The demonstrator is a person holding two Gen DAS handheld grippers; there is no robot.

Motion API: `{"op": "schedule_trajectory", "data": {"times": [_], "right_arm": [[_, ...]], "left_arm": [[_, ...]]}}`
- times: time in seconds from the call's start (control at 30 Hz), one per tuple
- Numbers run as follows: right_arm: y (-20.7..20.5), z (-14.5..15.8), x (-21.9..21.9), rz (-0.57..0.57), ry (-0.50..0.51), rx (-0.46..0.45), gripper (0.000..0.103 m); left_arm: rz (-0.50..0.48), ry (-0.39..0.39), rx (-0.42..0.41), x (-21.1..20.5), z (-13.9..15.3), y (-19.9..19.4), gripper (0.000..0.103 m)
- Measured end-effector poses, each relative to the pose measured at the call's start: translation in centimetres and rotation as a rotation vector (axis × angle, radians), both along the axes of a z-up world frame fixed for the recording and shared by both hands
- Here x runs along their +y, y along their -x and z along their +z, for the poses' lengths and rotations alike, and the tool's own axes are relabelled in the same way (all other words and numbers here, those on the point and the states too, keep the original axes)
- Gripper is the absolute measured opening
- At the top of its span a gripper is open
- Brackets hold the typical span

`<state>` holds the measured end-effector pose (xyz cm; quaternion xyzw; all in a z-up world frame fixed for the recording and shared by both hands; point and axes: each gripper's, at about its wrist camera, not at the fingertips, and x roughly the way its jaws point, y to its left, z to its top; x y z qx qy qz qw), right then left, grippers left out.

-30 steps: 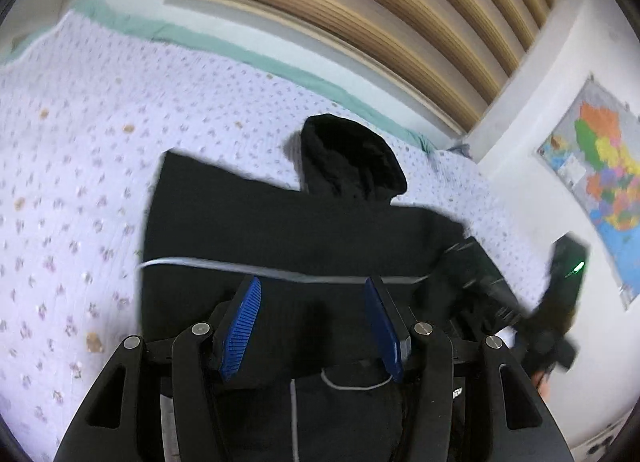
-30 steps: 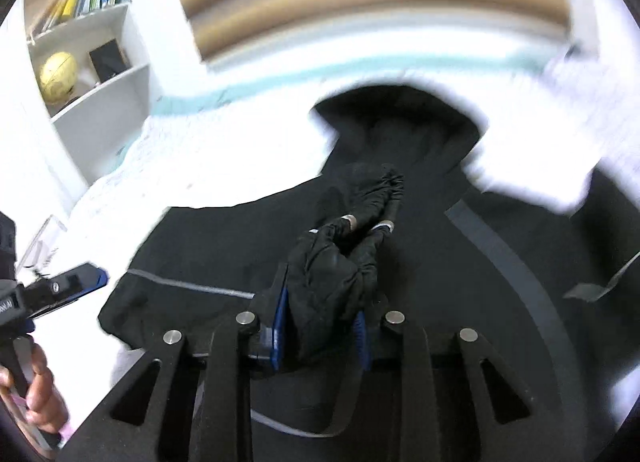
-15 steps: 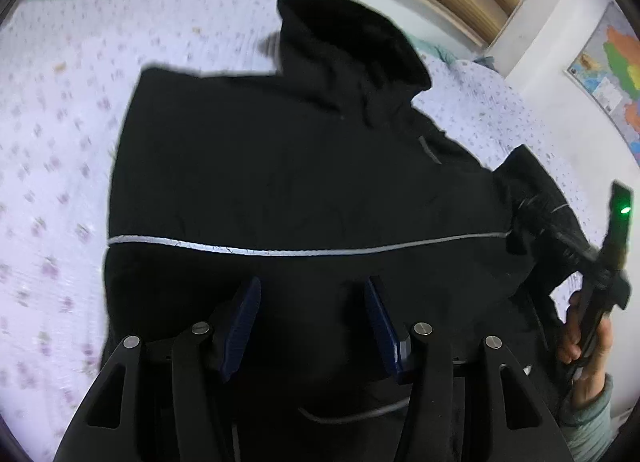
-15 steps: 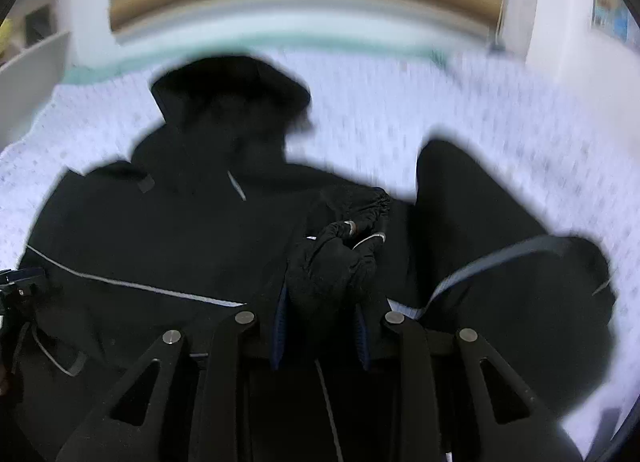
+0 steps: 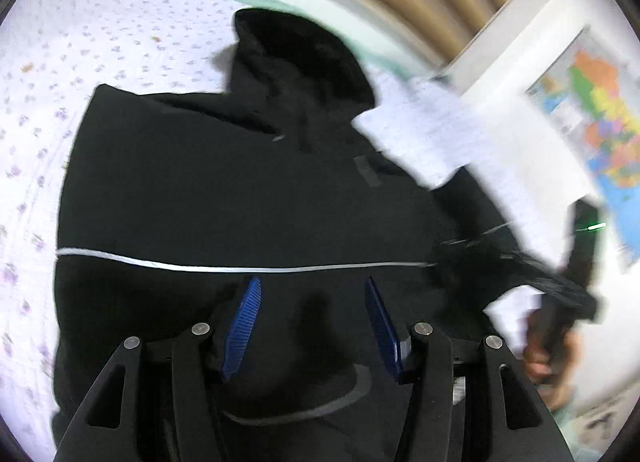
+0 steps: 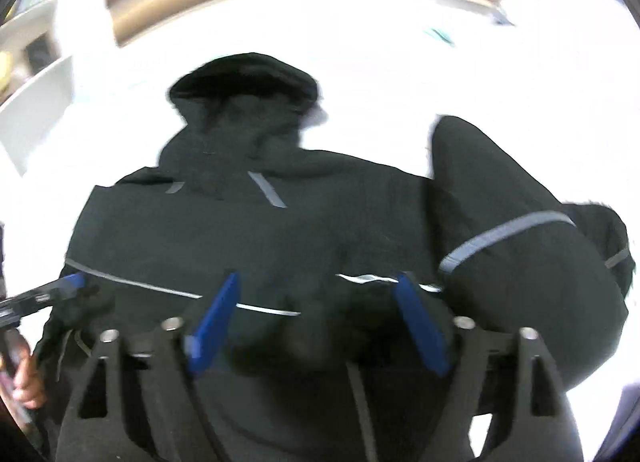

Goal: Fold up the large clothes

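Both the left gripper (image 5: 312,326) and right gripper (image 6: 316,322) are hovering released, the black jacket (image 5: 240,190) lying spread just ahead of them.

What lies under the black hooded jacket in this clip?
The black hooded jacket lies spread on a white bedspread with small purple flowers, which shows to its left and beyond the hood. Anything else beneath the jacket is covered.

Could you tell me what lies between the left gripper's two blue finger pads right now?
Only the black hooded jacket shows in the left gripper's open gap, its fabric below the thin white stripe; the left wrist view shows this.
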<state>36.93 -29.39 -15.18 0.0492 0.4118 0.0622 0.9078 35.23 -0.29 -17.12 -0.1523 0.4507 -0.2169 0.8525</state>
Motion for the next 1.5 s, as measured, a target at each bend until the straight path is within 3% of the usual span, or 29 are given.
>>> {"op": "schedule_trajectory", "data": {"times": [0.07,0.17,0.23,0.37,0.5,0.6,0.7,0.8,0.93,1.0,1.07,1.17,1.2,1.27,1.4,1.5], "right_arm": [[-0.5,-1.5,2.4,0.068,0.047,0.044,0.085],[-2.0,-6.8,4.5,0.056,0.170,0.154,0.085],[-1.6,-8.8,4.6,0.045,0.160,0.127,0.086],[-0.7,-9.2,4.4,0.037,0.131,0.070,0.087],[0.0,-8.4,4.1,0.046,0.117,0.062,0.087],[1.9,-6.3,2.9,0.104,0.047,0.100,0.087],[4.9,-3.1,-0.5,0.134,-0.057,0.058,0.086],[7.5,-0.5,-5.5,0.082,-0.145,0.012,0.086],[10.1,1.2,-15.2,-0.060,-0.329,0.010,0.086],[11.1,1.3,-19.6,-0.161,-0.317,-0.010,0.086],[11.8,0.8,-24.1,-0.276,-0.314,-0.005,0.086],[12.5,-0.1,-30.1,-0.421,-0.337,-0.024,0.086],[12.6,-0.5,-31.6,-0.460,-0.332,-0.025,0.086],[12.6,-1.4,-34.5,-0.521,-0.348,-0.032,0.086],[10.8,-4.5,-39.0,-0.599,-0.417,-0.006,0.086],[7.8,-7.2,-39.7,-0.610,-0.463,0.041,0.085]], "left_arm": [[0.017,-0.087,0.029,-0.6,-2.1,-0.5,0.055],[0.014,-0.156,-0.038,-1.6,-3.1,0.3,0.056],[0.013,-0.202,-0.069,-2.2,-3.1,0.9,0.058],[0.007,-0.256,-0.112,-2.7,-3.3,1.2,0.060],[0.031,-0.285,-0.083,-3.1,-2.6,1.8,0.061],[-0.064,-0.243,-0.077,-5.4,0.0,3.6,0.061],[-0.110,-0.182,-0.110,-8.0,3.5,4.8,0.061],[-0.111,-0.111,-0.106,-10.7,5.6,4.3,0.061],[-0.093,-0.074,-0.067,-15.4,5.4,2.4,0.061],[-0.059,-0.043,-0.029,-17.6,4.1,1.2,0.061],[-0.060,-0.009,0.012,-19.5,2.0,-0.1,0.061],[-0.069,-0.093,0.088,-22.4,-3.3,-1.6,0.061],[-0.067,-0.122,0.049,-22.8,-4.0,-1.3,0.061],[-0.075,-0.161,-0.026,-23.4,-3.9,-0.3,0.061],[-0.072,-0.167,-0.054,-23.5,-3.9,0.3,0.061],[-0.075,-0.171,-0.075,-23.5,-3.8,0.7,0.063]]}}
